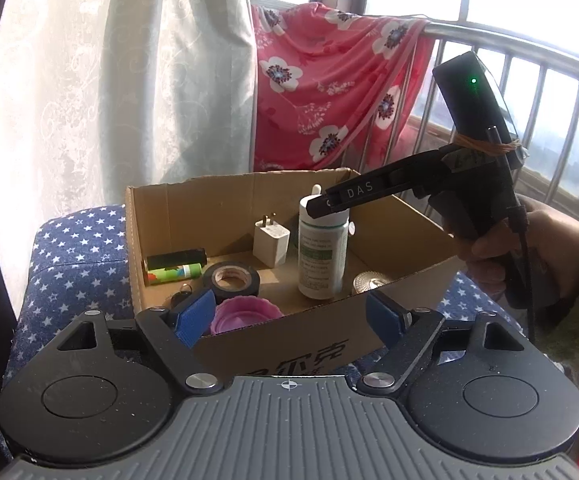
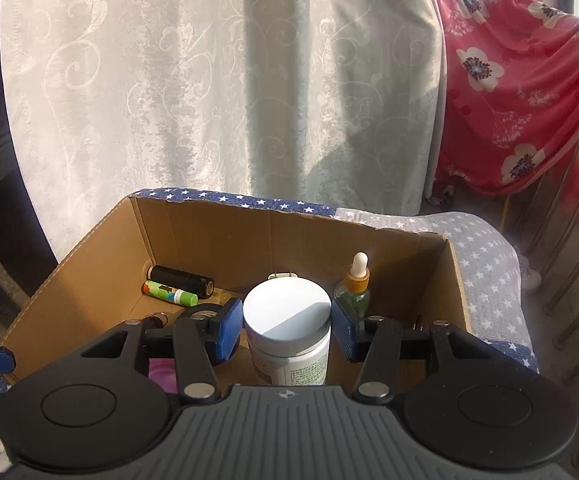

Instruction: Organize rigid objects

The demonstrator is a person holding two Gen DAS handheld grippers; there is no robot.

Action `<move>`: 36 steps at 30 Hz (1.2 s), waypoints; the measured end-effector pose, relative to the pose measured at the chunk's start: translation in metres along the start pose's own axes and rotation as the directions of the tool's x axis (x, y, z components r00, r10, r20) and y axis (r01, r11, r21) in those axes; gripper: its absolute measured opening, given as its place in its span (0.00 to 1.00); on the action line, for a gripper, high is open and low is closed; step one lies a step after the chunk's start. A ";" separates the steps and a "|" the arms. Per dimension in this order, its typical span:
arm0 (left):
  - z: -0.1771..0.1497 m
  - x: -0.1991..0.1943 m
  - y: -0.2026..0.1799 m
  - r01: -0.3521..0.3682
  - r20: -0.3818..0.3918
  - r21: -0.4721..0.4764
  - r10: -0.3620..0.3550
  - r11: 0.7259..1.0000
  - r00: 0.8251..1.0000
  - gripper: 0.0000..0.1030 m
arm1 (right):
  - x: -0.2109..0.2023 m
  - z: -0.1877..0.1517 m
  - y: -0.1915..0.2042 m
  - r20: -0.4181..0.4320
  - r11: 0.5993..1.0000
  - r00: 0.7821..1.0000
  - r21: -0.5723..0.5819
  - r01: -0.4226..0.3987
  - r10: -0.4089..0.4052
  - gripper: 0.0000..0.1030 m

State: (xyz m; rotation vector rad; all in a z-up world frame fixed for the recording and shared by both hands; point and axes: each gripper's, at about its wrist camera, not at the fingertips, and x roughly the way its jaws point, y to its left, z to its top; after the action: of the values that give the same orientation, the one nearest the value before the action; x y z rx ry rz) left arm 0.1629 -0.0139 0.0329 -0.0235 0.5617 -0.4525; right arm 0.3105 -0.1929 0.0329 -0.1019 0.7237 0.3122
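Observation:
An open cardboard box sits on a star-patterned blue cushion. A white pill bottle with a white cap stands upright inside it. My right gripper has its blue pads on both sides of the bottle's cap, touching or nearly touching. My left gripper is open and empty, just before the box's near wall. The box also holds a black tape roll, a white charger plug, a black cylinder, a green tube, a pink lid and a dropper bottle.
A pale curtain hangs behind the box. A red flowered cloth drapes over a metal railing at the right. A metal mesh item and keys lie in the box. The cushion extends left.

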 end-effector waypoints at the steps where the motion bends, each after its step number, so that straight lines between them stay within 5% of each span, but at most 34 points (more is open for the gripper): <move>1: -0.001 0.000 0.001 -0.004 -0.001 -0.001 0.004 1.000 1.000 0.81 | 0.000 -0.001 0.000 -0.004 1.000 1.000 -0.001 -0.003 0.003 0.50; 26: -0.006 -0.012 0.001 -0.036 -0.015 -0.028 0.036 0.999 0.999 0.82 | -0.020 -0.006 0.001 0.101 1.000 0.995 0.014 0.012 -0.013 0.46; 36: -0.004 -0.019 0.004 -0.073 -0.013 -0.070 0.072 0.995 0.997 0.96 | -0.099 -0.049 -0.008 0.187 0.982 0.980 0.161 -0.102 0.071 0.56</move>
State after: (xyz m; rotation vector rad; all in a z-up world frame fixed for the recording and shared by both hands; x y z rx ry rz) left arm 0.1480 -0.0020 0.0382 -0.0679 0.5863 -0.3624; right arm 0.2123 -0.2345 0.0621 0.1190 0.5728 0.3376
